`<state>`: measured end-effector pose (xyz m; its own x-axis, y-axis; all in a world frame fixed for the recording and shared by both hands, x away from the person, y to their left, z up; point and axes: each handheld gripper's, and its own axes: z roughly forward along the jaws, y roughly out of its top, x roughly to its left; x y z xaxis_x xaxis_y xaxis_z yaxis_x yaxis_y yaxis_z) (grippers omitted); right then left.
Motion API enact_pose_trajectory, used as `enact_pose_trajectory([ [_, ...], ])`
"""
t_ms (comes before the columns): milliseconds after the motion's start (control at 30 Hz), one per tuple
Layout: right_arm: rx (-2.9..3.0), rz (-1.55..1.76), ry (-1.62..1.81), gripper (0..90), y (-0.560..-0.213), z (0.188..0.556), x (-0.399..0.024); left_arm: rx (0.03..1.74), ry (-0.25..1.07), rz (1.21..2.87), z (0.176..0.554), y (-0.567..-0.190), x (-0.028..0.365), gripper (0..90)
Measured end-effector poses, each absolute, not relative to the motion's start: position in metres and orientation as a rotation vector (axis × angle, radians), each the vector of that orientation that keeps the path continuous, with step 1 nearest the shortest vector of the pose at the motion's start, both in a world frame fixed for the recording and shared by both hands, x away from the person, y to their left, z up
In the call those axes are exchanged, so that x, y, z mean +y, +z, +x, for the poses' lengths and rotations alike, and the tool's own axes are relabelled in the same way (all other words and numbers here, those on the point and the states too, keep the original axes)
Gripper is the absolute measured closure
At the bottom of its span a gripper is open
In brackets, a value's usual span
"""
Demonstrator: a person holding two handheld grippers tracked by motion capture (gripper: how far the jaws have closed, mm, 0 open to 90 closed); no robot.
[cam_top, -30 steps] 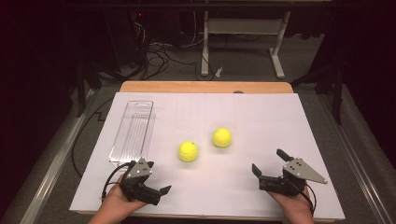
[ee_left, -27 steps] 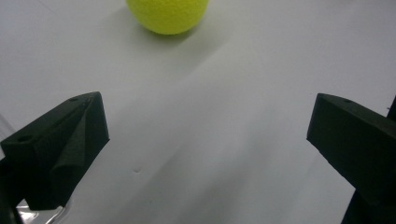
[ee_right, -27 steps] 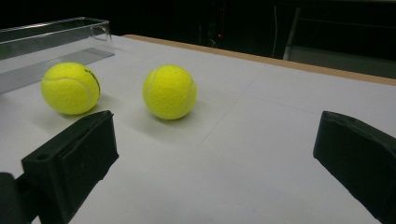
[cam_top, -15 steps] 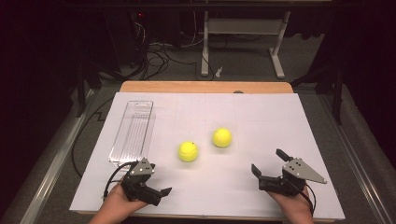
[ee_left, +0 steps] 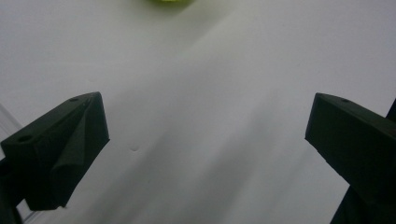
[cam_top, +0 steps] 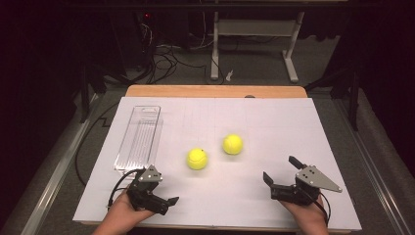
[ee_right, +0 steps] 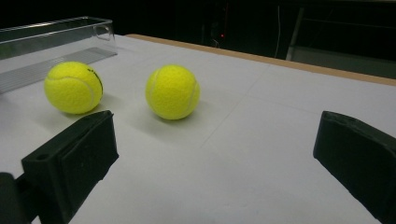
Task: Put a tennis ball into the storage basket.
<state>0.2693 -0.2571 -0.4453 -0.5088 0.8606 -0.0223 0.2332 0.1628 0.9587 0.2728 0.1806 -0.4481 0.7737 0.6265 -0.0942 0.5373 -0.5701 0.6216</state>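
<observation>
Almost nothing has moved since the earlier frames: both grippers sit at the near edge as before, and the balls lie where they did.

At the left stands the clear tray (cam_top: 138, 138), empty. Just below it the left gripper (cam_top: 164, 203) rests low over the white table (cam_top: 274, 122), jaws spread wide with nothing between them. The left ball (cam_top: 196, 158) lies up and to the right of it, near the tray; the right ball (cam_top: 232, 144) sits close beside, a little farther back, not touching. The right gripper (cam_top: 279, 176) is also wide open and empty, aimed toward both balls.

The risk, as I judge it: the balls roll freely, so a jaw nudging one on approach could send it into its neighbour or off the table. A pinch off centre would squirt it out.
</observation>
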Motion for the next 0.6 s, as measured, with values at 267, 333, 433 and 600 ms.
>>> enact_pose_trajectory([
  [267,1.846,1.033,1.366,0.3,-0.444,0.268,-0.257,0.879,0.165,2.376,0.271,-0.448,0.175,0.6],
  [333,1.847,1.031,1.366,0.3,-0.444,0.268,-0.257,0.886,0.160,2.380,0.271,-0.446,0.174,0.7],
  [433,1.847,1.028,1.368,0.3,-0.444,0.268,-0.257,0.909,0.116,2.402,0.272,-0.444,0.173,0.7],
  [600,1.846,1.030,1.381,0.3,-0.444,0.267,-0.259,0.944,0.095,2.451,0.272,-0.440,0.165,0.7],
])
